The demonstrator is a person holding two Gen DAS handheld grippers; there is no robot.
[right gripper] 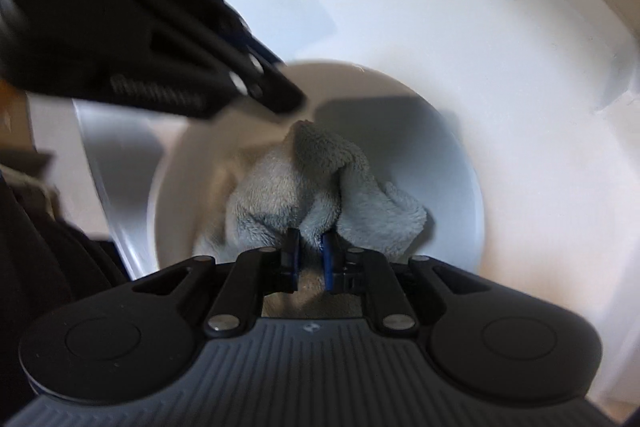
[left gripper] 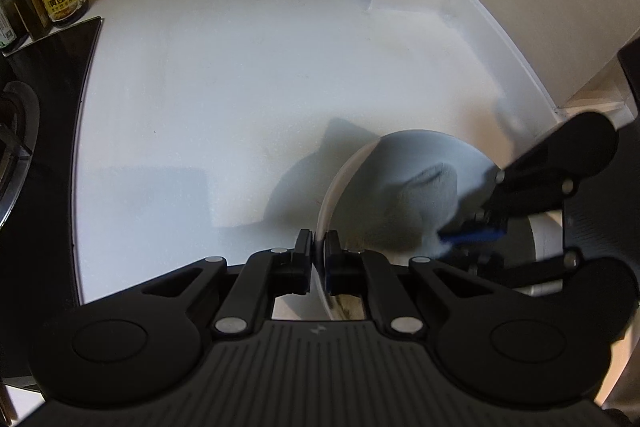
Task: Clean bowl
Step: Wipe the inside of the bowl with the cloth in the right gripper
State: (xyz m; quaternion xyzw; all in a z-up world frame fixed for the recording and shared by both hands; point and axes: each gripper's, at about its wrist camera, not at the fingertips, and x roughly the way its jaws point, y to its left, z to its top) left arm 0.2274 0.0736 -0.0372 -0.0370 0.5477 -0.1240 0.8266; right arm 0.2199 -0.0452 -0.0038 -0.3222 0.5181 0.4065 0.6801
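We see the bowl [right gripper: 448, 163] containing the grey cloth [right gripper: 320, 183], pinched by the right gripper [right gripper: 311, 254]; the left gripper [left gripper: 319, 254] clamps its rim, base hidden.

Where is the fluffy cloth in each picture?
Left wrist view: the cloth sits lower right, inside the bowl.
Right wrist view: the cloth is in the middle, pinched by the right tongs.
Shared landmark: the white bowl.
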